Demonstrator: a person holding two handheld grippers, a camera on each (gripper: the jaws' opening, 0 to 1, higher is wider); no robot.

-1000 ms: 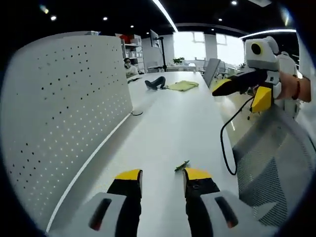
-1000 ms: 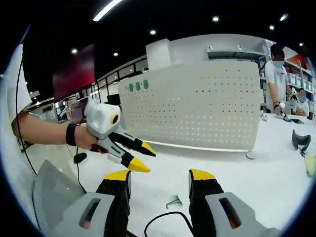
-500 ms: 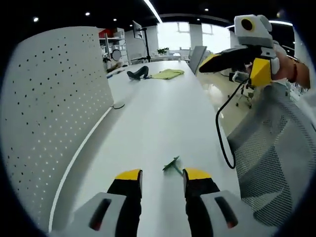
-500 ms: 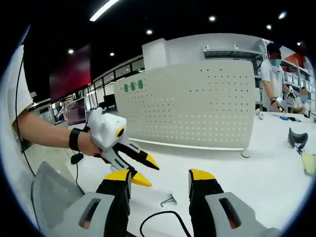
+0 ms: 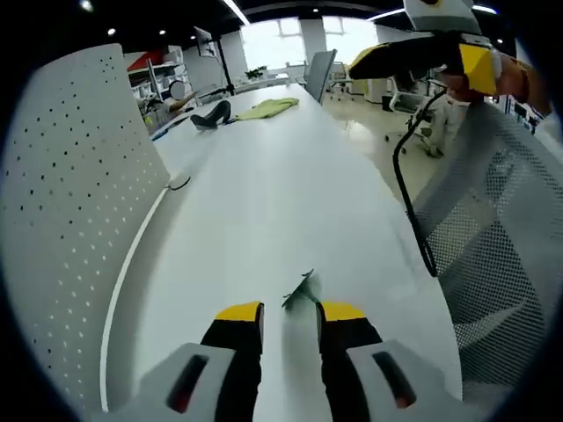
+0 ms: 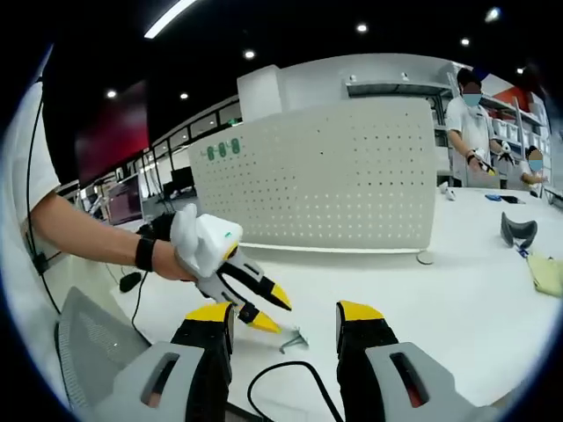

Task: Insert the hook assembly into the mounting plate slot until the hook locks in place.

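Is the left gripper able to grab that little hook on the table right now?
Probably yes. The left gripper is open, with the hook lying on the white table just past its tips and nothing between them.

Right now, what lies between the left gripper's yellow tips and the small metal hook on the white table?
Nothing: in the left gripper view, the left gripper sits right behind the small metal hook, bare white table between.

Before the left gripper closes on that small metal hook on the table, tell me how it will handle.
The hook looks thin and bent, so probably stiff and light. It lies flat on the smooth white table, so it may skid rather than roll if the left gripper nudges it. Its slim profile could make it slip from the open jaws.
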